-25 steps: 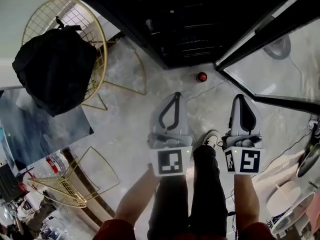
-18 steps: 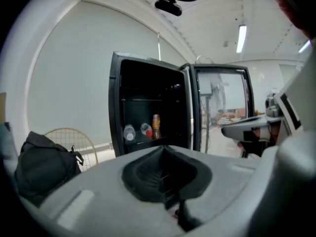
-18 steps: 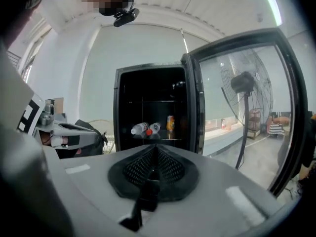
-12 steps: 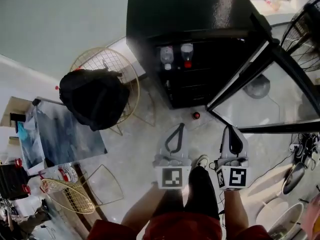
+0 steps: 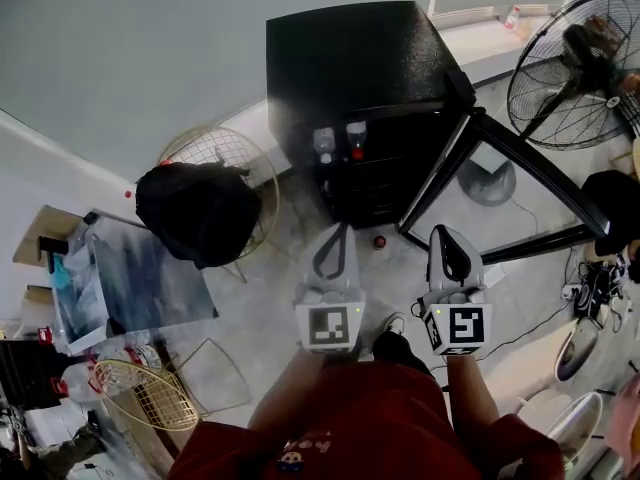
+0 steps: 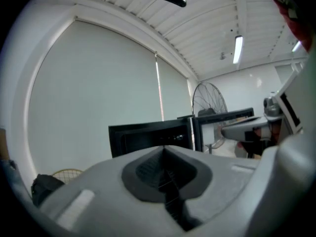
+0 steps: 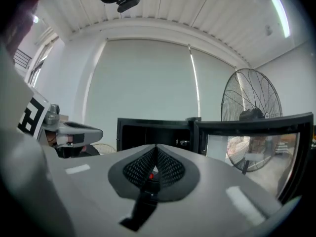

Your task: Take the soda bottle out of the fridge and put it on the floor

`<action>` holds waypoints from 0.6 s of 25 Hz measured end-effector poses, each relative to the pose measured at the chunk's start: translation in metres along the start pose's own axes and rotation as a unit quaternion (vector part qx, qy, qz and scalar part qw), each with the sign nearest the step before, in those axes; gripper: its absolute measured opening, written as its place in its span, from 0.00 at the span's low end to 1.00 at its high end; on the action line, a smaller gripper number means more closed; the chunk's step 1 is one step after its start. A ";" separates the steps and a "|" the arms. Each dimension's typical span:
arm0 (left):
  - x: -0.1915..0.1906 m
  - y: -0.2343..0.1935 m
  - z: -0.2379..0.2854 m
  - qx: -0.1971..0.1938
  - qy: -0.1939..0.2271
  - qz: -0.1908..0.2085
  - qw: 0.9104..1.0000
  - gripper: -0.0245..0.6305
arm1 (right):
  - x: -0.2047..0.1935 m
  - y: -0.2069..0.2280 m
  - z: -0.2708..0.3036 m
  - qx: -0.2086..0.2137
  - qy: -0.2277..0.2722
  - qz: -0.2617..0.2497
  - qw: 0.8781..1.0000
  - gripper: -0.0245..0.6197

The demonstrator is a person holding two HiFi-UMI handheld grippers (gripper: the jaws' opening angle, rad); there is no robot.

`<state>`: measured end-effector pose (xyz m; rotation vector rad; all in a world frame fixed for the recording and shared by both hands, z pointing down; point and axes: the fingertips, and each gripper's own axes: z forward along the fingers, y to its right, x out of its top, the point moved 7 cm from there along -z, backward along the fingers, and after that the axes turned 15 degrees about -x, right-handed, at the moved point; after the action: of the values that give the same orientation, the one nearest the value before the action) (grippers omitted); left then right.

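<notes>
Gray stone floor (image 5: 250, 298) lay below, and a black fridge (image 5: 350, 68) stood by the wall with its glass door (image 5: 500, 168) wide open. A big fan (image 5: 575, 68) stood on one side. A wire chair with a black bag (image 5: 200, 208) on it stood on the other.

A small thing with a red top (image 5: 379, 241) stood on the floor just in front of the fridge. It was seen from above, so it was hard to be sure, but it looked like the soda bottle. Two other bottles (image 5: 340, 138) stood on the top shelf inside.

So the job looked almost done, with the bottle out and set down. The next move seemed only to call for backing away without knocking it over, and maybe shutting the door.

Both arms were held out in front, side by side, and pointed at the fridge, close to level. The left tool (image 5: 340, 228) had its jaws pressed together with nothing in them. The right tool (image 5: 447, 234) was closed tight too, and it held nothing. Both were well above the red-topped thing and did not touch it.
</notes>
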<state>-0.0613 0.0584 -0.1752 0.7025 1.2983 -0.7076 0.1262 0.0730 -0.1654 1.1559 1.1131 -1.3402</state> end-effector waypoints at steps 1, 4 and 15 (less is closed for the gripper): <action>0.005 0.001 0.001 -0.002 0.003 0.005 1.000 0.04 | 0.008 0.001 0.000 0.003 0.007 -0.003 1.000 0.04; 0.017 0.003 0.001 -0.002 0.020 0.006 1.000 0.04 | 0.022 0.004 -0.001 0.004 0.020 -0.005 1.000 0.04; 0.037 -0.010 0.001 0.016 0.040 0.010 0.999 0.04 | 0.039 0.014 0.009 -0.011 0.039 -0.001 0.999 0.04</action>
<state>-0.0642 0.0494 -0.2119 0.7751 1.3538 -0.6913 0.1385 0.0590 -0.2035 1.2004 1.1823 -1.2917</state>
